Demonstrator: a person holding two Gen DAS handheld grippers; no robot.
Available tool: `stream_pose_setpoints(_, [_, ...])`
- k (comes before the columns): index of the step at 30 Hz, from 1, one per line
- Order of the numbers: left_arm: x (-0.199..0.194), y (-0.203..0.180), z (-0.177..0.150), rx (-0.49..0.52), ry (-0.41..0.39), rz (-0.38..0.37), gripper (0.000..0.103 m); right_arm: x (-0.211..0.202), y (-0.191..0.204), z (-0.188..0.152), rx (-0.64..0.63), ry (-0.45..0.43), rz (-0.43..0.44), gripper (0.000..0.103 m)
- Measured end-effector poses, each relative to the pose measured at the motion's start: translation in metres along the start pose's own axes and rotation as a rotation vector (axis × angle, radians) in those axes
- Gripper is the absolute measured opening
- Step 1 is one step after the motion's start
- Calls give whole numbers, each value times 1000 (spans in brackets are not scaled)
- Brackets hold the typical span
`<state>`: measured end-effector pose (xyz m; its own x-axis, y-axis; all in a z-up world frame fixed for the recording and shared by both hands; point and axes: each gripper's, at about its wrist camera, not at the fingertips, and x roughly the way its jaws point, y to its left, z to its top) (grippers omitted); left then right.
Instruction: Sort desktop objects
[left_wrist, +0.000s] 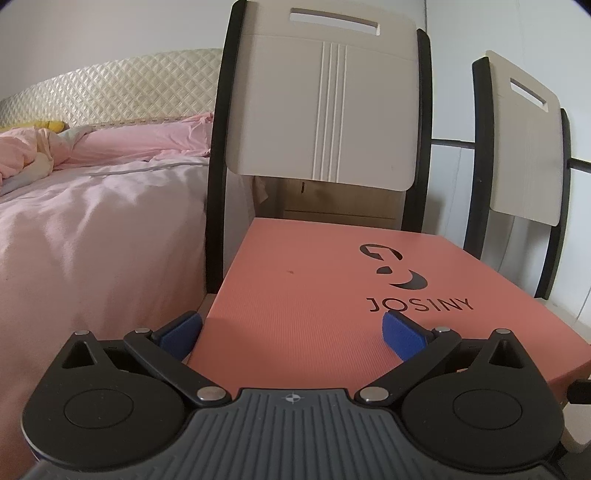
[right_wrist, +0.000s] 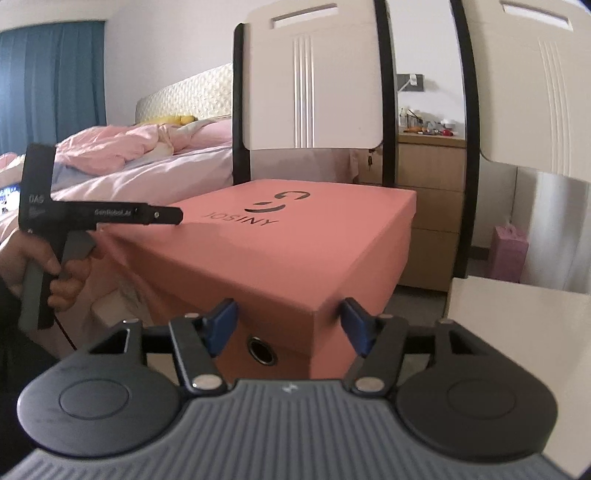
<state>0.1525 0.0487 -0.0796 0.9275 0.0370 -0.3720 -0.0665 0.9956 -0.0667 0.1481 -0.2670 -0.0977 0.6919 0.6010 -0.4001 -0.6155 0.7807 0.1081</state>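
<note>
Nearest, the left gripper (left_wrist: 291, 330) hung over the near edge of the shoe box (left_wrist: 332, 295), its blue fingers (left_wrist: 400, 334) spread wide with nothing between them. The right gripper (right_wrist: 288, 323) was likewise wide open, its blue fingers (right_wrist: 221, 325) straddling a corner of the same box at lid level; whether they touched the cardboard could not be told. It gripped nothing.

Shoe box: salmon-pink, lid on, black logo and "JOSINY" lettering on top, a round metal-ringed hole (right_wrist: 262, 350) in the end wall. It sat on a chair (left_wrist: 325, 110) with a cream back panel and black uprights.

Left gripper again, seen from the right wrist: black body reaching over the box lid, held by a hand (right_wrist: 55, 269).

Second chair (left_wrist: 524, 147): same make, just beside the first.

Bed (left_wrist: 92, 229): pink sheets and rumpled quilt, quilted cream headboard (left_wrist: 122, 88), close beside the chair.

Drawer unit (right_wrist: 430, 206): light wood, small clutter on top, behind the chairs.

Pink bag (right_wrist: 508, 254): on the floor beside the drawer unit.

Curtain (right_wrist: 51, 74): blue, far wall.
</note>
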Motion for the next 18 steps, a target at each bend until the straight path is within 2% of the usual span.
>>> stream_pose_setpoints(5, [-16,-10,1,58,0,19,103,-4,10,3,-32,24,-35,61])
stream_pose_setpoints(8, [-39,-17,-2,81,-17,1,103,-13,19,6,-32,32,-45,61])
stream_pose_setpoints(14, [-90,-27,-8,89,-65,8,103,-46,55,20,-84,-73,-90,62])
stream_pose_setpoints(18, [-123,-32,-13,91,-96,14,103,-62,75,25,-60,-95,-130,62])
